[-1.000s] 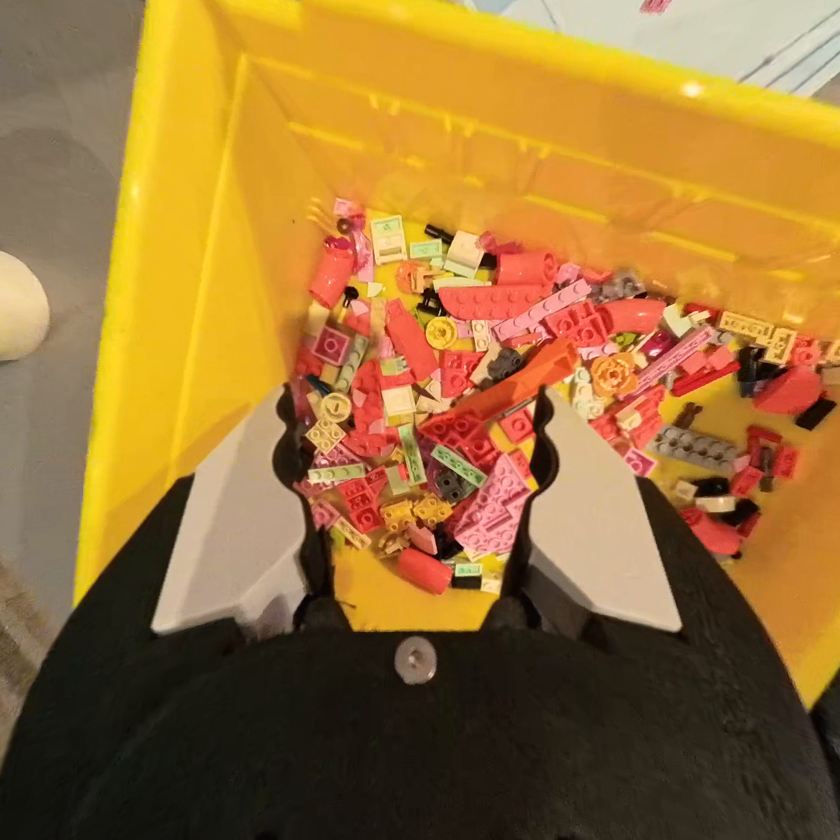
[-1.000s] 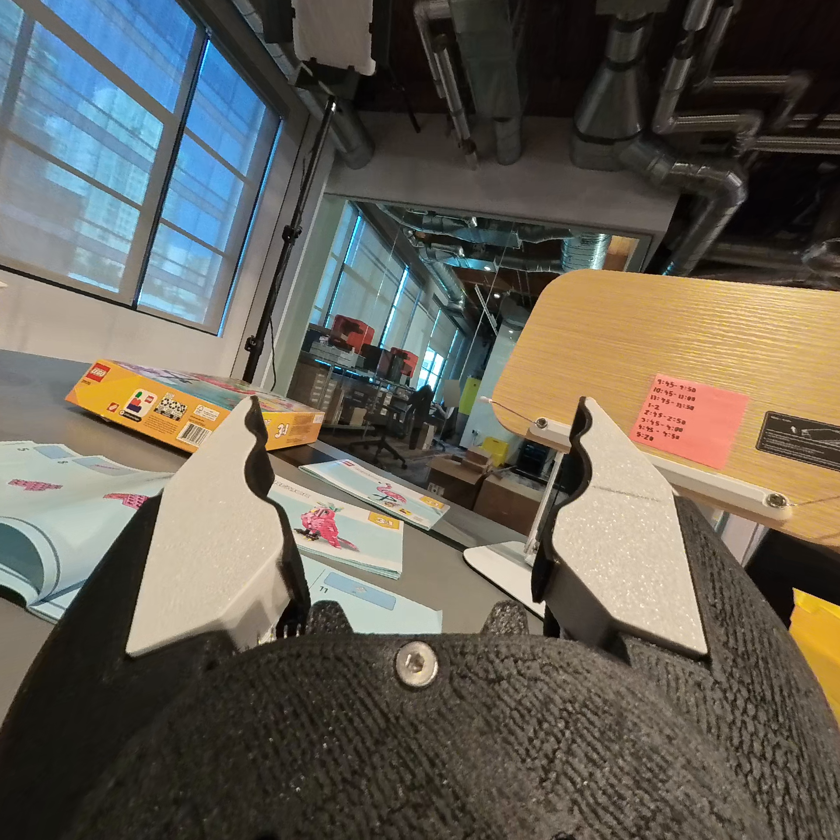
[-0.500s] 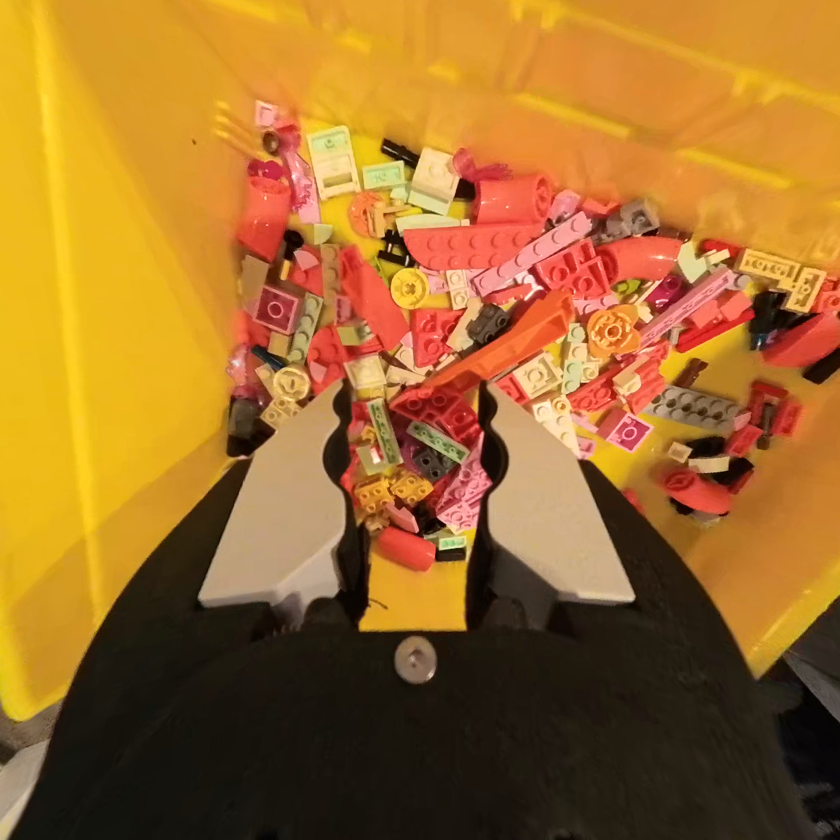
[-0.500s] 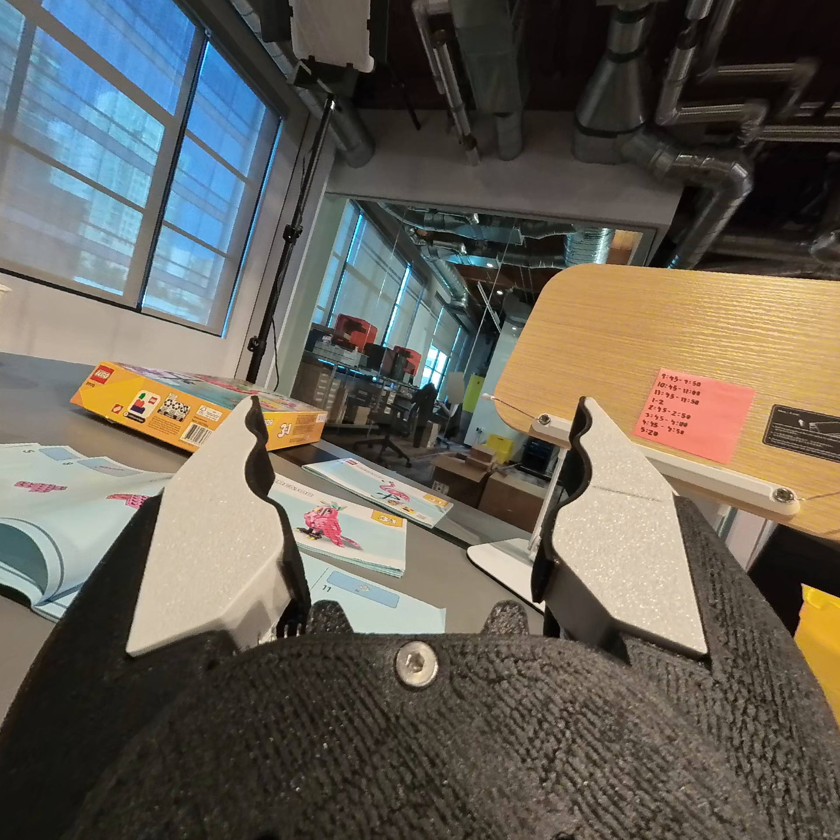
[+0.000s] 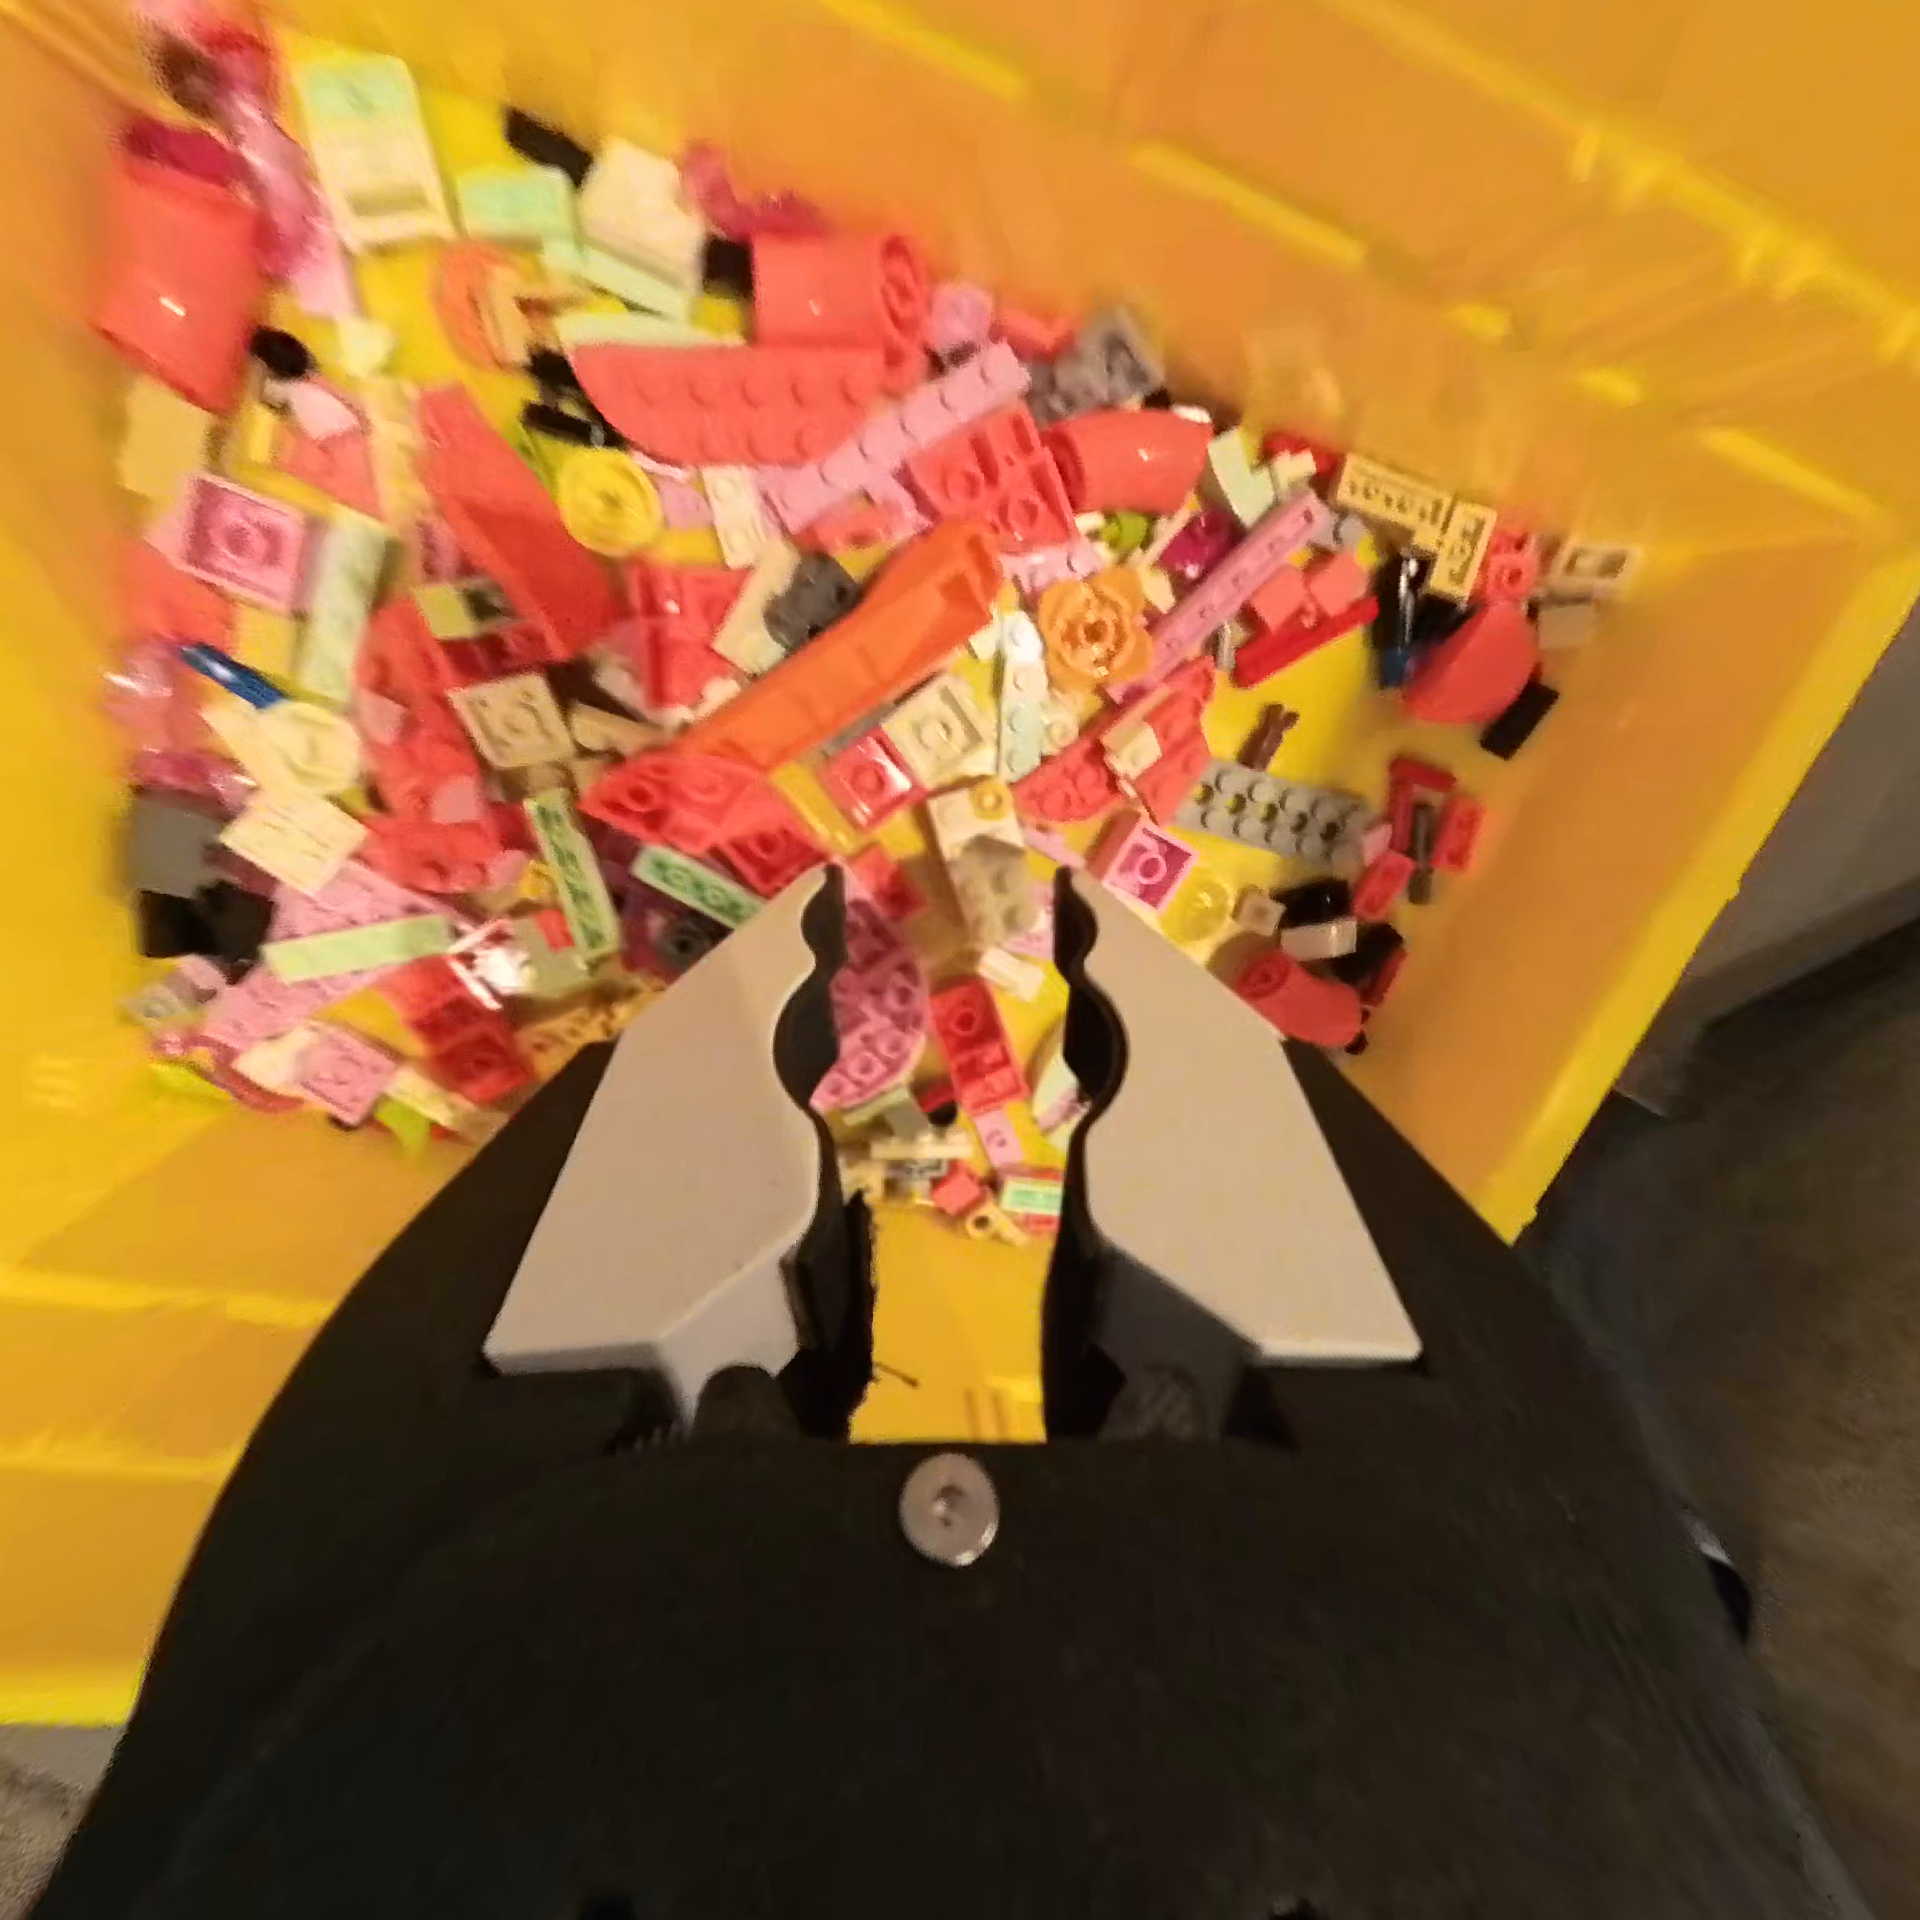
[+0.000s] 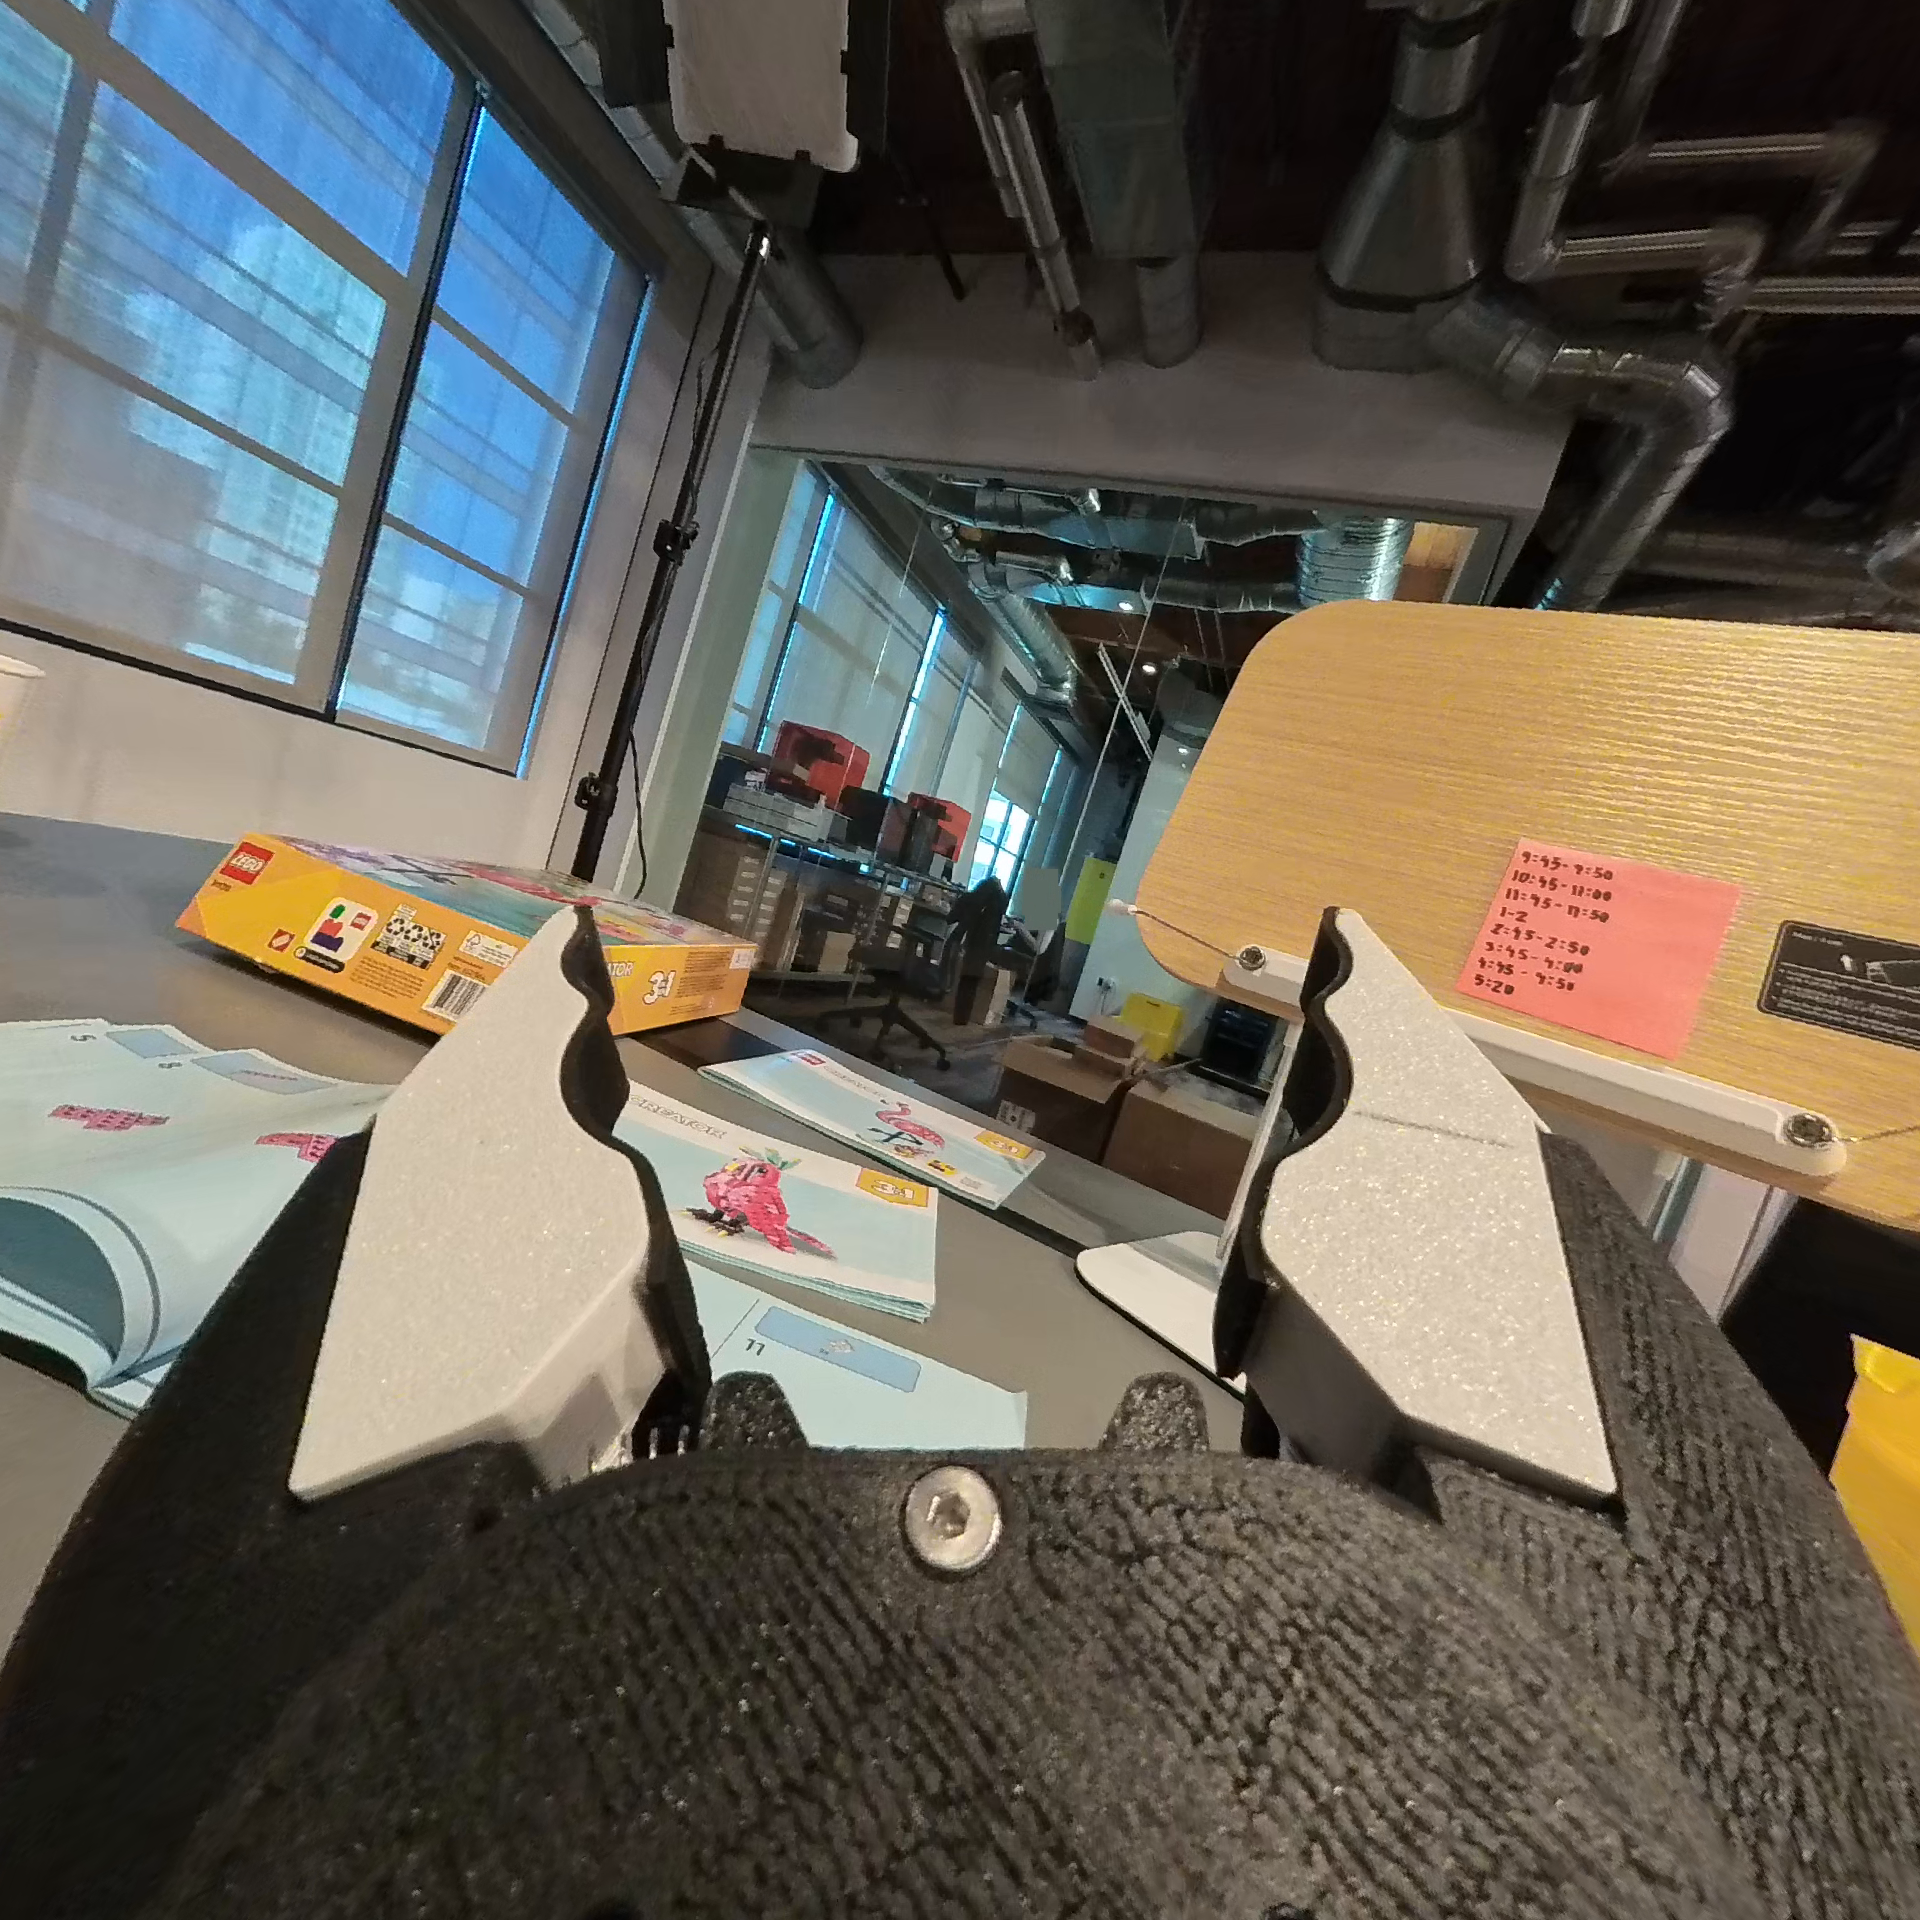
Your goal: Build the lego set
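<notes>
**Left claw picking a brick from the bin**

Left claw (image 5: 943,894), jaws partly apart and empty, hangs over loose pink, coral and cream plastic lego bricks (image 5: 727,623) in one yellow plastic bin (image 5: 1351,208), upper frame; too many to count. Next: single one out, close. Right claw (image 6: 951,935): wide apart, idle above grey counter (image 6: 997,1320); three pale-blue instruction booklets (image 6: 831,1226), one orange cardboard lego box (image 6: 416,945) left.

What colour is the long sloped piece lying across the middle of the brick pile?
Orange: the long sloped piece, seen best in the left wrist view.

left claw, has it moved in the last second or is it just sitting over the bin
Yes. The left claw has gone deeper into the yellow bin, toward the brick pile: the bin's rim has left the view, the bricks look bigger, and its fingers are closer together.
</notes>
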Tool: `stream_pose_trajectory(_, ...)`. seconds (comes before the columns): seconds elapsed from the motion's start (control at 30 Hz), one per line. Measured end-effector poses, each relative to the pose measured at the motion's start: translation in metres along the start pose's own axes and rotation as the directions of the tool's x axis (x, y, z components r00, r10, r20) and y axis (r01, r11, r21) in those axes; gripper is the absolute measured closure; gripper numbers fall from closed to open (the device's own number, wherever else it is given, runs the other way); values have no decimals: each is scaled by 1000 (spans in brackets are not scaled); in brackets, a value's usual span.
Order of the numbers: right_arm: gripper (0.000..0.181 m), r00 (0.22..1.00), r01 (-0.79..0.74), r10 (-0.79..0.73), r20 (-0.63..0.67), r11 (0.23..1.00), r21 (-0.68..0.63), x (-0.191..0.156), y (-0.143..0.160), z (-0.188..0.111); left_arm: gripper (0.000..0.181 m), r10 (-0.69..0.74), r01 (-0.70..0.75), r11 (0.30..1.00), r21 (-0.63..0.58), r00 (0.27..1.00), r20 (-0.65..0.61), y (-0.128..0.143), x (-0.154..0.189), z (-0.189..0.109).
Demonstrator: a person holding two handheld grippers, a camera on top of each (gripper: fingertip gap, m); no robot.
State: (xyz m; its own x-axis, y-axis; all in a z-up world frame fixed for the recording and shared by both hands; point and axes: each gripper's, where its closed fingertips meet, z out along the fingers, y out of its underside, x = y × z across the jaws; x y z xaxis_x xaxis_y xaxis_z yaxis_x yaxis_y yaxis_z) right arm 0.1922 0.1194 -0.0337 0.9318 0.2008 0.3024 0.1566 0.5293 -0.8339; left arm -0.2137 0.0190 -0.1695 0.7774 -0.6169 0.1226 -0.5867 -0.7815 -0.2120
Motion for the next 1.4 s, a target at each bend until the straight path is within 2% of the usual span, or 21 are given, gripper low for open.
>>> stream_pose_trajectory(0.13, 51, 1000, -1, 1, 1, 1000, 2, 0, 0, 0, 142, 38, -37, 999, -18, 999, 30, 4, 9, 3)
stream_pose_trajectory(0.3, 51, 1000, -7, 7, 2, 1000, 6, -1, -1, 0, 150, 87, -77, 990, -115, 993, 80, 15, 9, 12)
stream_pose_trajectory(0.4, 51, 1000, -13, 13, 5, 1000, 8, -1, -1, -1, 162, 97, -85, 990, -113, 990, 103, 13, 8, 12)
stream_pose_trajectory(0.53, 51, 1000, -23, 23, 8, 1000, 9, -1, -1, -1, 165, 108, -102, 994, -44, 978, 181, 4, -6, -1)
stream_pose_trajectory(0.57, 51, 1000, -26, 26, 8, 1000, 10, -1, -1, -1, 165, 85, -87, 996, 1, 983, 161, -1, -7, -8)
stream_pose_trajectory(0.7, 52, 999, -32, 32, 8, 999, 11, -1, -2, -1, 165, -42, 76, 966, 247, 989, -140, -26, 11, -47)
stream_pose_trajectory(0.8, 52, 999, -34, 34, 13, 999, 12, -2, -2, 0, 165, -91, 160, 946, 281, 966, -244, -28, 6, -62)
stream_pose_trajectory(0.93, 52, 999, -33, 33, 17, 999, 11, -3, -2, 0, 165, -89, 167, 962, 215, 939, -332, -23, 20, -55)
stream_pose_trajectory(0.97, 52, 999, -33, 33, 17, 999, 10, -3, -1, 0, 165, -72, 137, 974, 181, 943, -325, -18, 26, -48)
stream_pose_trajectory(1.1, 52, 999, -33, 33, 19, 999, 7, -4, -1, 0, 164, 25, -18, 999, 47, 986, -167, 1, 43, -23)
stream_pose_trajectory(1.17, 53, 999, -33, 33, 21, 999, 6, -4, 0, 1, 164, 73, -76, 997, -14, 985, -156, 10, 55, -14)
stream_pose_trajectory(1.27, 53, 999, -35, 35, 23, 999, 4, -5, 0, 1, 164, 96, -106, 991, -78, 989, -114, 18, 56, -2)
stream_pose_trajectory(1.4, 53, 999, -34, 34, 27, 999, 2, -5, 1, 1, 165, 83, -103, 986, -132, 985, -149, 28, 60, 7)
